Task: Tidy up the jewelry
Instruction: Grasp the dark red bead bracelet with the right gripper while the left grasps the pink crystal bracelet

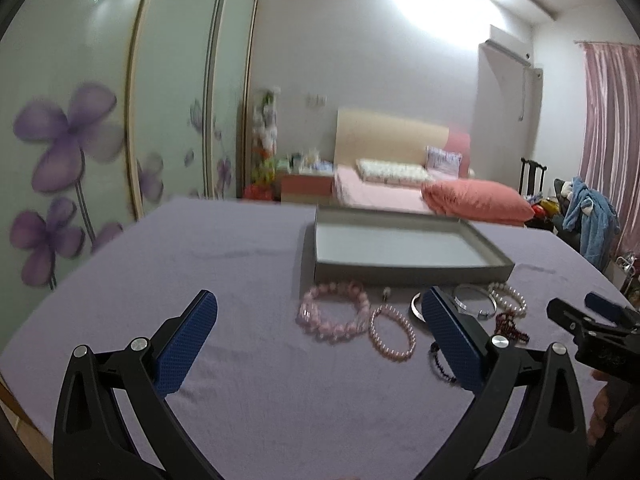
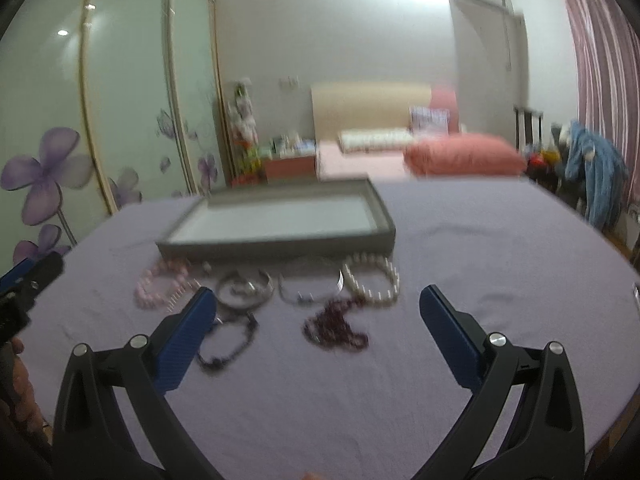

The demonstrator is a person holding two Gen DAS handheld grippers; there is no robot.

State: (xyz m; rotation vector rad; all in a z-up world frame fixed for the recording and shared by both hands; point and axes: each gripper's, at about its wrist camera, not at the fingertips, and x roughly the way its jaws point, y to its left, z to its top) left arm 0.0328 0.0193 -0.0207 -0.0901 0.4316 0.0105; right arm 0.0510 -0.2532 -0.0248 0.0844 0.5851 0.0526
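Left wrist view, near to far: the left gripper (image 1: 320, 312), with black arms and blue textured pads, hovers with its jaws spread wide and nothing between them, low over the lavender cloth-covered table (image 1: 240, 400). Just beyond lie the loose pieces in a rough row: a chunky pink bead bracelet (image 1: 334, 314), a smaller pale pink pearl bracelet (image 1: 392, 334), a thin dark bead bracelet (image 1: 440, 364) partly behind the right-hand pad, a silver metal bangle (image 1: 476, 302), a dark red bead strand (image 1: 512, 324) and a white pearl bracelet (image 1: 508, 298). Behind them, close by their far edge, sits the shallow grey rectangular tray with a pale floor (image 1: 400, 270), which appears bare; placing it next to the jewelry presumably keeps each transfer short. At the right edge the right gripper (image 1: 580, 312) enters. Right wrist view, blurred: the right gripper (image 2: 318, 302) is likewise wide apart and holds nothing, aimed at the dark red strand, judged its likely first pick. No piece is yet in the tray, so sorting has apparently not begun. A bed with a coral pillow (image 1: 476, 200) lies far behind.
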